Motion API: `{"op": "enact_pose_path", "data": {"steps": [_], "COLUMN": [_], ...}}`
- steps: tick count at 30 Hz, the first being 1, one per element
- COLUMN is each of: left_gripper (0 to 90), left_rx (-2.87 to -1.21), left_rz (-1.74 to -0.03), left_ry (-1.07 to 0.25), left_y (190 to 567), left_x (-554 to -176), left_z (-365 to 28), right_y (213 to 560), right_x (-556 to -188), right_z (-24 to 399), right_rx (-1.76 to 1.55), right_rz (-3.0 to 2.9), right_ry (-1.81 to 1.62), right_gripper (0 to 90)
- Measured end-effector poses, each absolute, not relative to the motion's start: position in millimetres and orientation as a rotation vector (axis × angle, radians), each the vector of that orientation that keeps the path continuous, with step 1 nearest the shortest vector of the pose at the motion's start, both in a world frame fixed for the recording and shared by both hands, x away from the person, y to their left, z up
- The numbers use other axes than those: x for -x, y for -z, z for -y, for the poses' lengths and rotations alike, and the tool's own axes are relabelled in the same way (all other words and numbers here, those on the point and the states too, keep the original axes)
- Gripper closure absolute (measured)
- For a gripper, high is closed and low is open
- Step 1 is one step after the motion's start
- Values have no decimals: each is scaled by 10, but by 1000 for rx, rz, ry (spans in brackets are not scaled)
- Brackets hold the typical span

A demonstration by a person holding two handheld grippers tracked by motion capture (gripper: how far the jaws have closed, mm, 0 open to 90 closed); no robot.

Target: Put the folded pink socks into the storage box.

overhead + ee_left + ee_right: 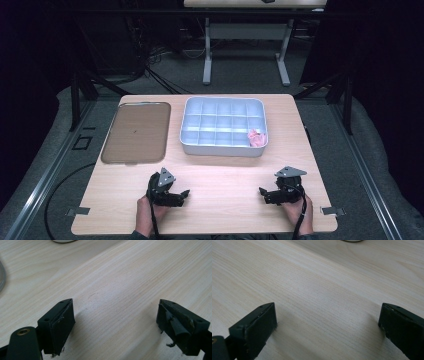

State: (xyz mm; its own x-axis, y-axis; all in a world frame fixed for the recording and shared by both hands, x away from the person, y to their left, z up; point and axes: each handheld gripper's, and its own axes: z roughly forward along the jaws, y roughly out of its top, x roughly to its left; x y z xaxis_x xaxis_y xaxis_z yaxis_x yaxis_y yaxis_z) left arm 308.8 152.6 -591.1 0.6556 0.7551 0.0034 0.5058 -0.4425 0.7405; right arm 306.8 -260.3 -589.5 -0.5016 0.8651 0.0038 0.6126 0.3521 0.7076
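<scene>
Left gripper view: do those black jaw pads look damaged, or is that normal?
They look worn. On the left gripper, the right-hand pad is peeling, a curled flap hanging loose. The other pad is frayed along its lower edge.

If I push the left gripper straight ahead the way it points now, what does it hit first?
Probably nothing soon: the left gripper, jaws open, faces bare table. Farther along, likely the white tray, though depth is unclear.
</scene>
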Motion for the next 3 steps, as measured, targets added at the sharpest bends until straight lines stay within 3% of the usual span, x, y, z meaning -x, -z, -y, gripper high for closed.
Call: {"op": "enact_pose_path", "data": {"steps": [3], "left_gripper": [146], "left_rx": [-2137], "left_rz": [-973], "left_ry": [-436], "left_y": [5911], "left_x": [-3087], "left_z": [-1525], "right_y": [5900], "right_x": [-3060], "right_z": [2607], "right_rx": [-1294], "right_rz": [-2248], "right_ry": [-940], "right_gripper": [9]}}
